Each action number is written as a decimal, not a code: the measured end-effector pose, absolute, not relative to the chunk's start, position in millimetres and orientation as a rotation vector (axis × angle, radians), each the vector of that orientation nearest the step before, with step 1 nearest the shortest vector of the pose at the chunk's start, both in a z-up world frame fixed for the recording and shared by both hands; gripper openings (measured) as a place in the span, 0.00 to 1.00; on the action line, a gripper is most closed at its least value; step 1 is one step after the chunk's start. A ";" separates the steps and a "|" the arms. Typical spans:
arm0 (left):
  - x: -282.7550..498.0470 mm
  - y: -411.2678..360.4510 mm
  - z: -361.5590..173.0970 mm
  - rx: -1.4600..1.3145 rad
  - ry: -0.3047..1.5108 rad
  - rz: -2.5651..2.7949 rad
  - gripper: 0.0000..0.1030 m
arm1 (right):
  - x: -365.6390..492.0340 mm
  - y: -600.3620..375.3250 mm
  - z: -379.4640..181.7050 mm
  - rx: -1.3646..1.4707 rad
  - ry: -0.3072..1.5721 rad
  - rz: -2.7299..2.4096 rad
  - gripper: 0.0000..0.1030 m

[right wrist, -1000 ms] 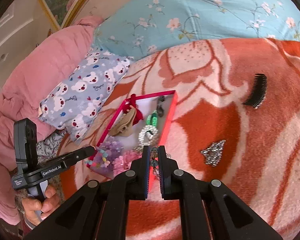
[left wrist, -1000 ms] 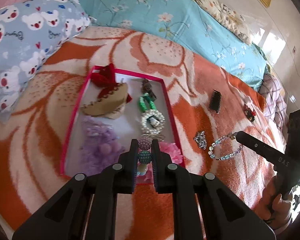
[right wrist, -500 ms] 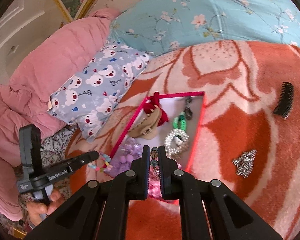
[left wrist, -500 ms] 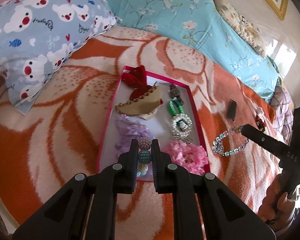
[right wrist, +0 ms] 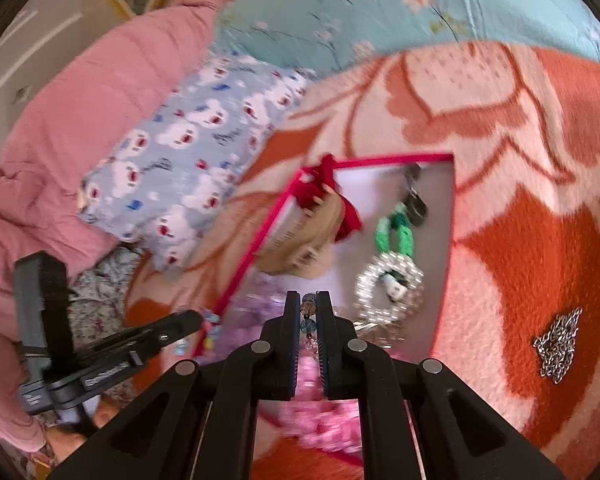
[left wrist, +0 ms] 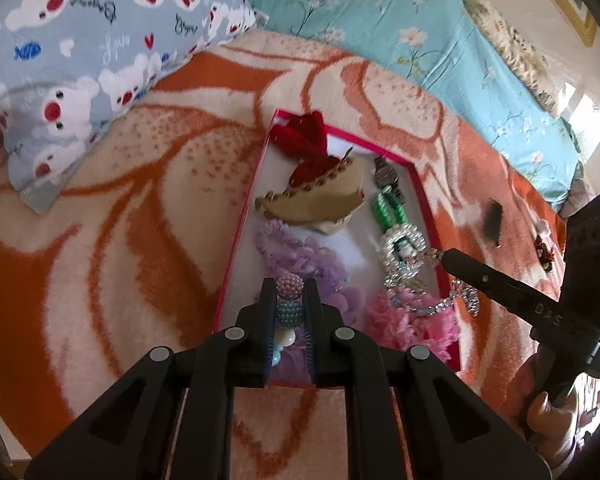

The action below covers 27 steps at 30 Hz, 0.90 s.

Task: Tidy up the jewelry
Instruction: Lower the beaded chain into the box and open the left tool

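- Left gripper [left wrist: 290,298] has its jaws pinched on a chunky bead bracelet [left wrist: 289,288], hovering over the tray's [left wrist: 242,216] near edge.
- Right gripper [right wrist: 310,312] clamps a clear bead bracelet [right wrist: 308,314] over that tray's near right side.
- Silver chain [right wrist: 558,344] lies right of the tray.

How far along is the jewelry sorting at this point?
Done: the pink-rimmed tray already holds hair clips, scrunchies and a pearl ring. In hand: the left tool grips a beaded bracelet, and the right tool a clear bead bracelet, both over the tray. Left: the silver chain and a black comb on the blanket.
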State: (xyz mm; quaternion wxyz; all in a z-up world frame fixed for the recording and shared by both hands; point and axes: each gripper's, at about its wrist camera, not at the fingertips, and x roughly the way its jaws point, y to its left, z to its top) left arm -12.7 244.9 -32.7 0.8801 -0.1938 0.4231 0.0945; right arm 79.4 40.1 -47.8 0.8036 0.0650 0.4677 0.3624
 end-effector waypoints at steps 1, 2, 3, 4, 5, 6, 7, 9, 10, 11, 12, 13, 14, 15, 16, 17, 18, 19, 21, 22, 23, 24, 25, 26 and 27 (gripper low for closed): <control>-11.3 245.0 -36.3 -0.406 0.889 0.199 0.10 | 82.1 37.9 -53.1 0.139 1.012 0.763 0.07; -9.4 244.8 -40.1 -0.406 0.897 0.201 0.10 | 84.4 35.0 -58.0 0.140 1.022 0.751 0.07; -8.3 244.5 -42.8 -0.406 0.902 0.203 0.10 | 86.9 31.6 -62.8 0.142 1.029 0.735 0.07; -7.4 244.4 -45.4 -0.407 0.907 0.206 0.10 | 88.7 29.1 -65.6 0.143 1.033 0.726 0.07; -5.8 244.2 -48.2 -0.407 0.913 0.206 0.10 | 90.3 27.6 -67.6 0.143 1.037 0.721 0.07; -4.9 244.0 -49.9 -0.406 0.916 0.208 0.10 | 91.8 25.3 -69.7 0.146 1.040 0.713 0.07; -4.3 244.0 -51.1 -0.405 0.916 0.214 0.10 | 93.1 24.4 -70.4 0.147 1.040 0.709 0.07; -3.2 243.1 -52.1 -0.398 0.918 0.219 0.10 | 94.1 22.8 -71.3 0.146 1.034 0.701 0.07; -3.0 243.1 -52.4 -0.398 0.918 0.220 0.10 | 94.7 23.2 -71.7 0.144 1.034 0.701 0.07; -2.9 243.6 -52.9 -0.399 0.919 0.219 0.10 | 94.8 23.5 -72.2 0.142 1.034 0.703 0.07; -2.8 243.2 -53.0 -0.399 0.920 0.218 0.10 | 94.8 24.2 -72.6 0.141 1.033 0.704 0.08; -2.6 242.7 -53.4 -0.398 0.921 0.218 0.10 | 94.7 25.4 -73.0 0.140 1.034 0.705 0.08; -2.4 242.2 -53.8 -0.396 0.922 0.218 0.10 | 94.5 26.0 -73.6 0.139 1.035 0.708 0.08; -1.7 241.9 -54.1 -0.393 0.923 0.218 0.10 | 94.4 26.3 -74.0 0.140 1.035 0.709 0.11; -1.9 241.0 -54.4 -0.385 0.924 0.222 0.10 | 93.9 26.2 -74.3 0.141 1.033 0.708 0.11; -1.7 240.4 -54.7 -0.380 0.924 0.225 0.10 | 94.2 26.4 -74.3 0.141 1.035 0.710 0.11; -1.8 240.0 -54.9 -0.378 0.925 0.225 0.10 | 94.1 26.4 -74.7 0.139 1.037 0.710 0.12; -2.2 240.0 -55.1 -0.377 0.926 0.224 0.10 | 93.7 26.5 -74.6 0.138 1.036 0.708 0.12; -2.7 239.8 -54.7 -0.378 0.924 0.227 0.10 | 93.4 26.0 -75.1 0.137 1.036 0.703 0.12; -2.5 239.9 -54.7 -0.378 0.925 0.227 0.10 | 93.6 26.2 -75.4 0.139 1.037 0.702 0.12; -2.4 240.2 -54.6 -0.379 0.925 0.225 0.10 | 93.6 25.8 -75.4 0.142 1.037 0.701 0.12; -2.5 240.2 -54.7 -0.381 0.925 0.224 0.10 | 93.3 25.2 -75.2 0.143 1.036 0.700 0.12; -2.5 239.9 -54.8 -0.380 0.926 0.224 0.10 | 93.1 24.4 -74.8 0.144 1.035 0.700 0.12; -2.9 240.4 -54.4 -0.380 0.926 0.224 0.10 | 92.9 24.2 -74.2 0.144 1.034 0.700 0.12; -3.0 240.8 -54.2 -0.381 0.922 0.228 0.11 | 92.5 23.5 -73.3 0.144 1.032 0.699 0.12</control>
